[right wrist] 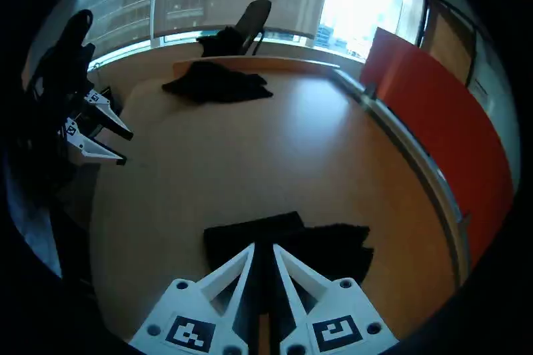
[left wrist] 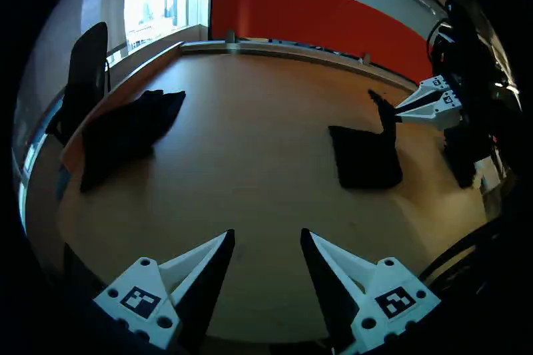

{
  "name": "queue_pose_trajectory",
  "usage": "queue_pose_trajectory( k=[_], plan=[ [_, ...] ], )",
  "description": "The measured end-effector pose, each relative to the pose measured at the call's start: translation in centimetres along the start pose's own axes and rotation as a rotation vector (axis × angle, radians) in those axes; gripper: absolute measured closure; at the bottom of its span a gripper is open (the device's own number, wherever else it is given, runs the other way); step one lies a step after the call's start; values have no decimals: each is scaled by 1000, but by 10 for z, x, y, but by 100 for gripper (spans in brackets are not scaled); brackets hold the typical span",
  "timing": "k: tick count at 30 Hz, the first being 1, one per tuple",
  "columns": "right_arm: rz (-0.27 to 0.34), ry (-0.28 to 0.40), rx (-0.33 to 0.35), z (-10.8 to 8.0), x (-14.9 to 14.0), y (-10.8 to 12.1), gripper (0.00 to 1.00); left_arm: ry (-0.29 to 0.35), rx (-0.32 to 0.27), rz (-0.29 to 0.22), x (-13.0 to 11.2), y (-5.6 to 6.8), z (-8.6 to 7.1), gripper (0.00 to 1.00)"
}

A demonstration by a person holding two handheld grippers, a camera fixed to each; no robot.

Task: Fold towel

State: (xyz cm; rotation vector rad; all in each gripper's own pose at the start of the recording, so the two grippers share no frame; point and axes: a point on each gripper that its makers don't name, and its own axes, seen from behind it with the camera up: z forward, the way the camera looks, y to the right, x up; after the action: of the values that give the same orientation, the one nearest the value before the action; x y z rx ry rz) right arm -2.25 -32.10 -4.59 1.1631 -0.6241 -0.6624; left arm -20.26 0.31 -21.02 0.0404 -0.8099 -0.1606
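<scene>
The left gripper [left wrist: 266, 233] hangs over the near edge of the wooden surface [left wrist: 260, 148], its jaws spread wide apart with nothing between them. In the left gripper view, the dark towel [left wrist: 365, 155] lies at about 3 o'clock, a flat, roughly square patch on the surface. One corner of it is drawn up into a peak at its upper right. The right gripper [left wrist: 400, 110] meets that peak from the right edge of the view, with the person's dark sleeve [left wrist: 466, 55] behind it.

In the right gripper view, the right gripper's own fingers sit at 6 o'clock, nearly together, with dark towel fabric in the narrow gap, so the jaws are clamped on the towel. The rest of the towel spreads just ahead of them on the surface. The left gripper appears at 9 o'clock in that view, well apart from the towel.

A second heap of dark cloth [right wrist: 216, 82] lies at the far side of the surface, at 12 o'clock in the right gripper view, near a dark chair [right wrist: 250, 22]. A red partition [right wrist: 440, 135] runs along the surface's edge at 3 o'clock, and bright windows [right wrist: 356, 2] stand beyond.
</scene>
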Motion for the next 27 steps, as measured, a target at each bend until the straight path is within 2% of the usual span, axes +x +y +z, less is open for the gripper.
queue_pose_trajectory(
  k=[2, 4, 12, 22, 25, 27],
  plan=[
    [0, -6, 12, 5, -1, -4, 96, 4, 17, -4, 1, -4, 0, 6],
    [0, -12, 23, 9, -3, -8, 96, 1, 23, -7, 1, -5, 0, 2],
    [12, -31, 55, 24, -10, -18, 96, -10, 29, -18, -3, -9, -1, 1],
    [47, -46, 83, 43, -16, -28, 95, -11, 30, 0, -2, -10, 0, 2],
    [53, -56, 92, 49, -21, -33, 91, -12, 32, 3, -2, -10, 0, 1],
    [58, -63, 95, 53, -23, -36, 82, -12, 33, 6, -2, -11, 0, 1]
  ],
)
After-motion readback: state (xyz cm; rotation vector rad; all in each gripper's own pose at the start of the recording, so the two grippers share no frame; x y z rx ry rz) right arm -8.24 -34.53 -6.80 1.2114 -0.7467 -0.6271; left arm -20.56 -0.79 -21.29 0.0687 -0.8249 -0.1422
